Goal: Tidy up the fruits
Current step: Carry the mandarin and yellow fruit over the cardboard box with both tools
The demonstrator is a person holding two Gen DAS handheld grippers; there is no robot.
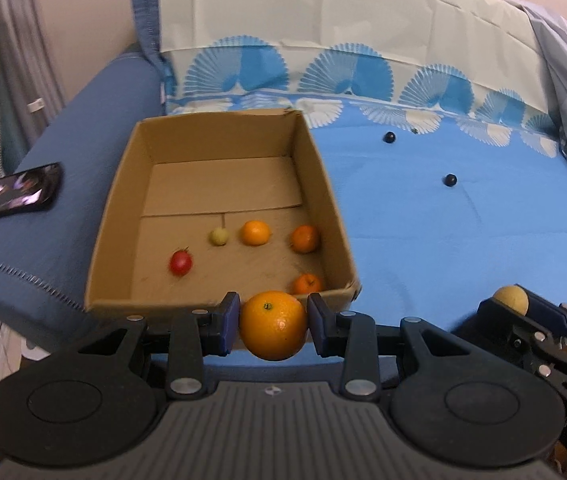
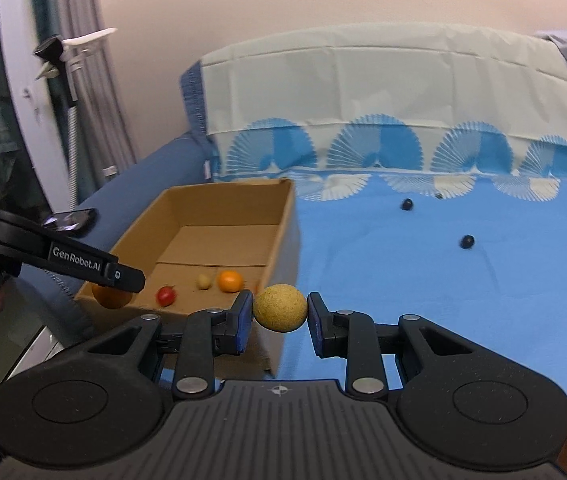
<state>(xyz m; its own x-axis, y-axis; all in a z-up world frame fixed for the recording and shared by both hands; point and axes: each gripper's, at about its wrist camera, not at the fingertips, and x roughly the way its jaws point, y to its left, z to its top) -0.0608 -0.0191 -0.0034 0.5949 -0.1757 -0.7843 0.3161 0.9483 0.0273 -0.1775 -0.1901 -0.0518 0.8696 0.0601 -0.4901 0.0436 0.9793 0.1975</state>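
My left gripper [image 1: 273, 322] is shut on a large orange [image 1: 273, 326], held just before the near wall of an open cardboard box [image 1: 111, 220]. The box holds a red tomato [image 1: 180, 263], a small yellow-green fruit [image 1: 218, 236] and three small oranges [image 1: 256, 233]. My right gripper [image 2: 280, 308] is shut on a rough yellow round fruit [image 2: 280, 308], held by the box's near right corner [image 2: 279, 240]; it also shows in the left wrist view [image 1: 510, 299]. The left gripper [image 2: 111, 292] shows in the right wrist view with its orange at the box's near left corner.
The box stands on a blue cloth [image 1: 463, 240] over a sofa. Two small dark berries [image 1: 450, 180] [image 1: 390, 137] lie on the cloth to the box's right. A phone [image 1: 19, 192] lies on the left armrest. A patterned backrest cover [image 1: 343, 76] rises behind.
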